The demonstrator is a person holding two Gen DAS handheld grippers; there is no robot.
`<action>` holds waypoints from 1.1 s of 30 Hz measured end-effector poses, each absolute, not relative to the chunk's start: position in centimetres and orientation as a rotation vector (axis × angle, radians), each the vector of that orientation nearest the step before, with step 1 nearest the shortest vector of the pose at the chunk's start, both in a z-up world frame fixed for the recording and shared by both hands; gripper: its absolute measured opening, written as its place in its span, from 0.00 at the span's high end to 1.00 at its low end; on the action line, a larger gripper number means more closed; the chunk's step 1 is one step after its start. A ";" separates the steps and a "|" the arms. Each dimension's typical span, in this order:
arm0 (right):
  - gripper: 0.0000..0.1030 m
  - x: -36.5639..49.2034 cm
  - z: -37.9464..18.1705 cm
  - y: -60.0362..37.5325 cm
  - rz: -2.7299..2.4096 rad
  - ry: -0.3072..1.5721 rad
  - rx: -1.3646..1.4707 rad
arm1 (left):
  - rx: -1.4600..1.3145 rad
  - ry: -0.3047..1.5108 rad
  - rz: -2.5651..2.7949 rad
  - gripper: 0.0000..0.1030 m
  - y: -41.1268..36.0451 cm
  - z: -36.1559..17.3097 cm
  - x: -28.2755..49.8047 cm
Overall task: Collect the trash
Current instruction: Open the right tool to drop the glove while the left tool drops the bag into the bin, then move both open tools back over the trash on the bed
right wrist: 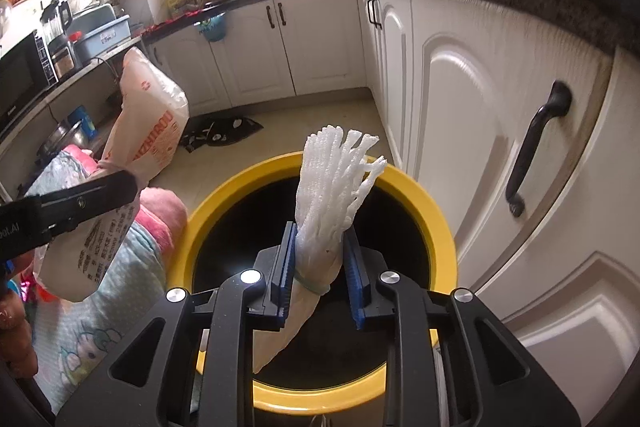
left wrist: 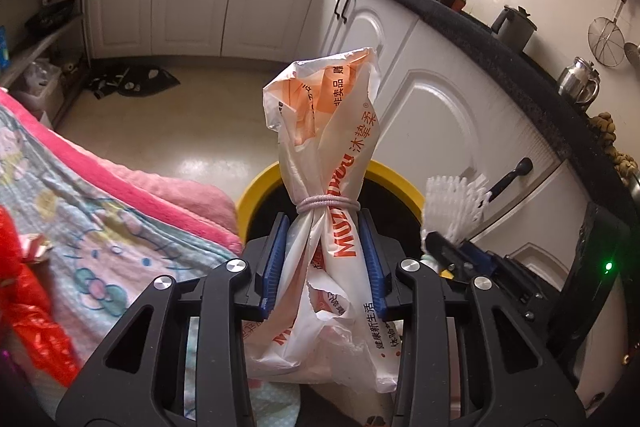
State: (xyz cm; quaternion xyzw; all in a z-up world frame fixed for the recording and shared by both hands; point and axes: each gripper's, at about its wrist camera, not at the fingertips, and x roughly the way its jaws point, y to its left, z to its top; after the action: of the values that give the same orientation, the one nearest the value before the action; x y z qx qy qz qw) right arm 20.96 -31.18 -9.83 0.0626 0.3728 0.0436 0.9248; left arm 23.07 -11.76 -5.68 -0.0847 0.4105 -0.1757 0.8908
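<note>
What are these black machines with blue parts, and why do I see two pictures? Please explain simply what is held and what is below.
There is no robot here. A person holds a hand tool in each hand, and each tool carries a wide-angle camera that looks forward along its two fingers. So each picture comes from one tool.

In the left camera's picture, the left gripper is shut on a white and orange plastic bag, tied with a hair band. In the right camera's picture, the right gripper is shut on a white foam net. Both are held above a yellow bin with a dark inside, which stands beside white cabinets. A pink and blue blanket lies to the left.
</note>
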 end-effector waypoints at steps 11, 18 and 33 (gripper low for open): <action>0.43 21.6 -9.6 -32.3 0.037 0.756 0.172 | -0.190 0.818 -0.305 0.31 -11.0 -5.3 22.7; 0.34 20.8 -7.9 -32.4 0.037 0.715 0.193 | -0.201 0.735 -0.230 0.10 -8.6 -2.8 20.6; 0.26 18.1 -3.7 -29.6 0.148 0.647 0.179 | -0.250 0.632 -0.127 0.10 -3.5 1.0 16.0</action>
State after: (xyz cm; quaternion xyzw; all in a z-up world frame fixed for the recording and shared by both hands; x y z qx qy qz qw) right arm 18.11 -29.64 -3.65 0.0880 0.3171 0.0726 0.9415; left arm 15.96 -3.46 0.98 -0.1224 0.3097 -0.0621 0.9409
